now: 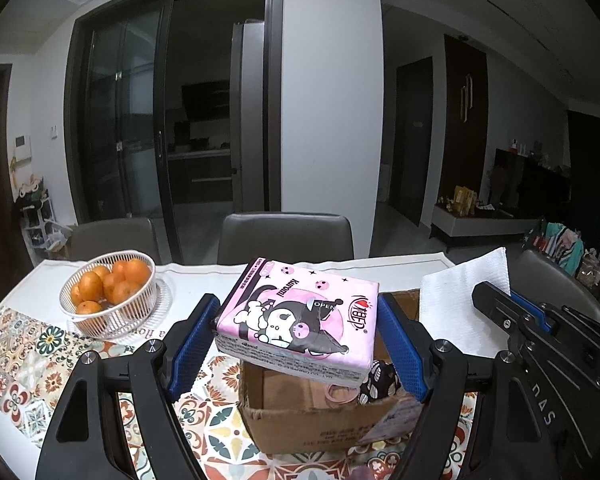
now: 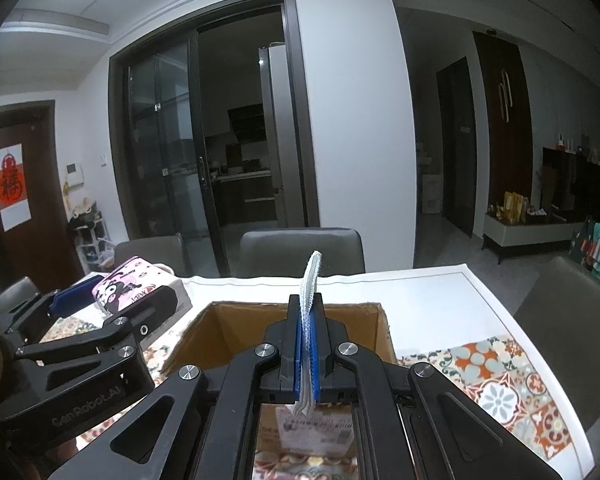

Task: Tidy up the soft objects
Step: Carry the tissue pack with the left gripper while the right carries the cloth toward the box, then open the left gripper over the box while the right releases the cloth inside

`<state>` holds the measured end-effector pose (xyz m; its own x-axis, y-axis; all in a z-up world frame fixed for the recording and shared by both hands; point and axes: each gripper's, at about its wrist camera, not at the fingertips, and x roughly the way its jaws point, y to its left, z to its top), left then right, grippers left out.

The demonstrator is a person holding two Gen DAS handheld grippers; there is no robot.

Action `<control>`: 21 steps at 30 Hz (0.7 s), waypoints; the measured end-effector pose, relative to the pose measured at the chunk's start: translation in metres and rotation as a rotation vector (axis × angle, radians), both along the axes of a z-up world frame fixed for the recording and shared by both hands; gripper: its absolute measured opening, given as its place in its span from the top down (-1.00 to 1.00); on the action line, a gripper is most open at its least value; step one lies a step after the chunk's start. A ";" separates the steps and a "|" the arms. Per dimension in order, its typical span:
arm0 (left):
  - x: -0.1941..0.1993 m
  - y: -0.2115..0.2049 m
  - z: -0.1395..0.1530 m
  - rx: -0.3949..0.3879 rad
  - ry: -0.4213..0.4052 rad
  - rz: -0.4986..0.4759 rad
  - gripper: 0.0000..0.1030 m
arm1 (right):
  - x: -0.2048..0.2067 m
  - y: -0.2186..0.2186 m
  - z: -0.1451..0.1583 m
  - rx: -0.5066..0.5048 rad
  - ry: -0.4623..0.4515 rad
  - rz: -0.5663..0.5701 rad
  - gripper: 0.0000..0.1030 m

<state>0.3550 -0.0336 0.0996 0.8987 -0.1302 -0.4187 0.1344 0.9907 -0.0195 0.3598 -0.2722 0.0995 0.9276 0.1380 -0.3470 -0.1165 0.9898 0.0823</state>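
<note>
While the left gripper (image 1: 298, 340) clamps the pink tissue pack (image 1: 300, 320) above the cardboard box (image 1: 316, 420) on the desk (image 1: 204, 280), right fingers (image 2: 300, 344) pinch a paper towel (image 2: 311, 276); early release risks catching the rim.

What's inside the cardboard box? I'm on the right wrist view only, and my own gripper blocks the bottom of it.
Observer: In the left wrist view, a black-and-white patterned item lies at the right side of the cardboard box.
Operator: Anything else in there?
Observer: A pinkish ring lies next to it. I cannot tell what it is.
Operator: Where is the tissue pack relative to the box?
Observer: The left gripper holds the tissue pack above the box opening, with a pad on each side.
</note>
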 end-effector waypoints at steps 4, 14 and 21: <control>0.019 -0.007 -0.009 0.000 0.035 0.014 -0.54 | 0.015 -0.001 -0.005 -0.013 0.016 0.004 0.91; 0.061 -0.027 -0.036 0.027 0.131 0.024 -0.54 | 0.053 -0.002 -0.020 -0.040 0.082 0.008 0.91; 0.078 -0.033 -0.051 0.029 0.195 0.008 -0.54 | 0.066 -0.005 -0.033 -0.042 0.133 0.010 0.91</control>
